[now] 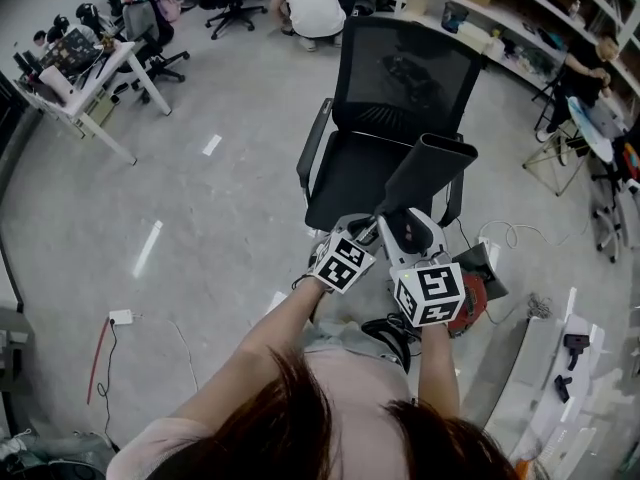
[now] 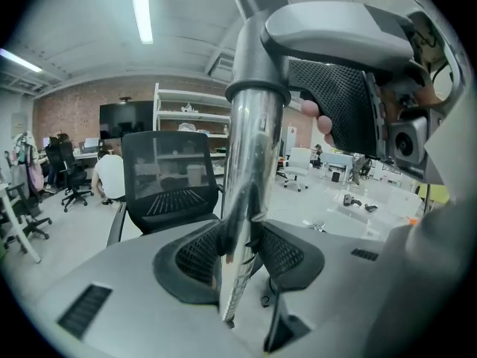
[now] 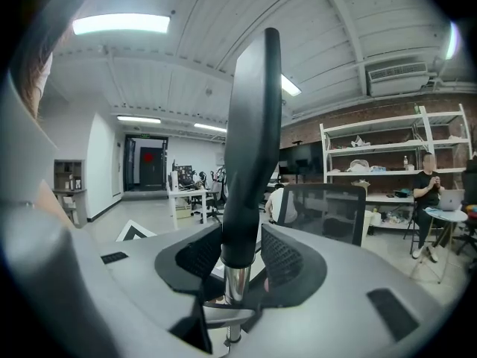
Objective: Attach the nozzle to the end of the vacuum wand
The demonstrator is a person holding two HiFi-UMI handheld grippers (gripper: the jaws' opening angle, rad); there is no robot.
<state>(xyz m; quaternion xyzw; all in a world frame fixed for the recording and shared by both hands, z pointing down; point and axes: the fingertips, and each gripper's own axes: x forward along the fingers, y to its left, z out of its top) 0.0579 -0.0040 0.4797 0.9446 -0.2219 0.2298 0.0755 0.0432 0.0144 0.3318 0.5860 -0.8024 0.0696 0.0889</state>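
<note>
Right of centre in the head view, in front of the office chair (image 1: 400, 78), the black nozzle (image 1: 428, 171) is gripped at its collar by the closed jaws of the right gripper (image 3: 237, 258). The chrome vacuum wand (image 2: 250, 166) is clamped by the left gripper (image 2: 240, 253). Both parts are judged stiff and light, but the polished tube is probably slippery, so a firm hold close to the joint is favoured.

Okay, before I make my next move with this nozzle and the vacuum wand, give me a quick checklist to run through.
1. Hold of the left gripper on the vacuum wand: ok, jaws shut on it.
2. Hold of the right gripper on the nozzle: ok, jaws shut at its collar.
3. Nozzle in line with wand: ok, the collar sits straight over it.
4. Nozzle pushed fully home: cannot tell; bare wand shows just below the collar.
5. Clearance from the office chair: cannot tell; the nozzle overlaps it in the head view.
</note>
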